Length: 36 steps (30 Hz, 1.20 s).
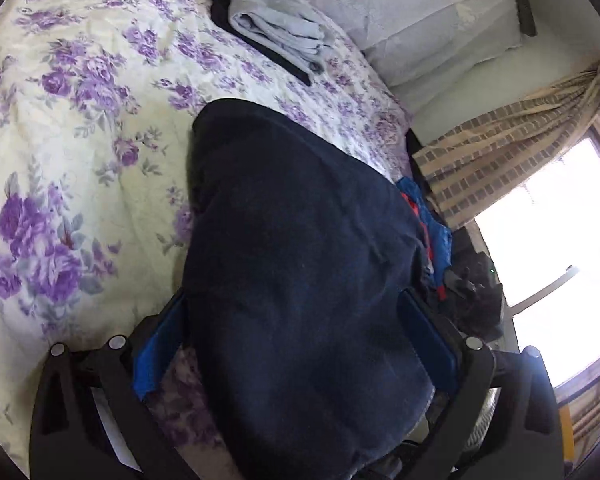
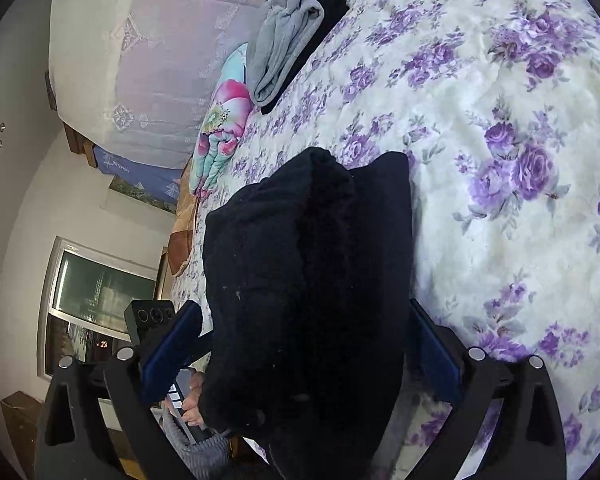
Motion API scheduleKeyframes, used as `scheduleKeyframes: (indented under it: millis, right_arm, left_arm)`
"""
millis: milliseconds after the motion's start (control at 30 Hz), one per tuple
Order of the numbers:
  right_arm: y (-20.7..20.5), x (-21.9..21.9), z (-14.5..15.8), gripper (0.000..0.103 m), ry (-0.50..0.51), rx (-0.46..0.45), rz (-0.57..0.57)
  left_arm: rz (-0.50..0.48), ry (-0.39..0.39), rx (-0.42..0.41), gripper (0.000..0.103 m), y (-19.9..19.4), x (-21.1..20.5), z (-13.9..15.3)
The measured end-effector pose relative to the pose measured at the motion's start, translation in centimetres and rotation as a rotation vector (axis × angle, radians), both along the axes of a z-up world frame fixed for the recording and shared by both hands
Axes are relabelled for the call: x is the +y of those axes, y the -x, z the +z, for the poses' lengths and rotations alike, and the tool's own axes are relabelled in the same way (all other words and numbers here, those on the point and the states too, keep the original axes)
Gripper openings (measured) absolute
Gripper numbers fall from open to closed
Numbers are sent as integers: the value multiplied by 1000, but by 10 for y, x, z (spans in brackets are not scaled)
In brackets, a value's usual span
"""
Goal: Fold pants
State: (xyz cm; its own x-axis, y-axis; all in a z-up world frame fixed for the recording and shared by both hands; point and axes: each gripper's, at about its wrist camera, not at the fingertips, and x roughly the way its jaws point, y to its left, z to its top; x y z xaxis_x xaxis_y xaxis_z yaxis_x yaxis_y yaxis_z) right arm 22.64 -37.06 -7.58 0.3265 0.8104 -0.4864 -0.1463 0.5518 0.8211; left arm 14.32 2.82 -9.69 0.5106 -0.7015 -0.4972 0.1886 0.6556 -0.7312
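Note:
Dark navy pants [image 1: 300, 264] lie in a folded bundle on the floral bedspread [image 1: 80, 128]. In the left wrist view the bundle fills the gap between my left gripper's [image 1: 296, 336] blue-padded fingers [image 1: 160, 352], which stand wide apart on either side of it. In the right wrist view the same pants [image 2: 308, 280] sit between my right gripper's [image 2: 300, 344] fingers [image 2: 172, 348], also spread wide around the cloth. The fingertips of both are partly hidden by fabric.
A folded grey garment on a black one [image 1: 276, 28] lies farther up the bed, also in the right wrist view [image 2: 284, 44]. White pillows [image 1: 400, 12], a colourful floral pillow [image 2: 220, 128], a curtain and bright window [image 1: 520, 168], and blue-red cloth [image 1: 428, 224] at the bed edge.

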Motion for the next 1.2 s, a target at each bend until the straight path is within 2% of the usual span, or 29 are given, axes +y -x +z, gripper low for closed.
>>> scheduleKeyframes:
  millis: [167,233,300,367,433,500,567,700,767,867,967,1067,1200]
  right_arm:
    - [8,-6,0,90,-6,-55,2]
    - [10,-4,-1,83,15,-68,-21]
    - [11,0,-2,75,19,-81,-39]
    - [16,2,-1,69,32,-106,-58]
    - [18,3,-1,64,37,-125,-75]
    - [22,3,1,60,48,-150,-84]
    - [25,4,5,59,63,-171,-87]
    - [22,10,24,57,103,-215,-63]
    - [18,14,38,56,118,-250,-32]
    - [-6,19,60,56,145,-293,-4]
    - [-44,19,73,56,147,-293,-21]
    - [-97,21,91,56,138,-297,-36]
    - [-190,30,140,55,137,-370,-50]
  left_arm:
    - [-46,-28,-59,97,16,-4,-2]
    - [-38,-59,-52,96,15,-11,-1]
    - [-15,-57,-38,94,13,-14,1]
    - [24,-69,-17,79,11,-14,2]
    - [77,-75,10,49,13,-8,1]
    - [99,-49,12,32,17,1,1]
    - [103,-10,10,26,18,7,3]
    - [92,-118,-47,20,16,-5,28]
    - [57,-87,-79,16,9,-6,42]
    - [37,-133,-112,16,-20,-13,66]
    - [42,-159,-112,16,-70,-17,84]
    - [56,-193,-138,16,-123,-19,106]
    - [84,-228,-206,16,-213,-14,155]
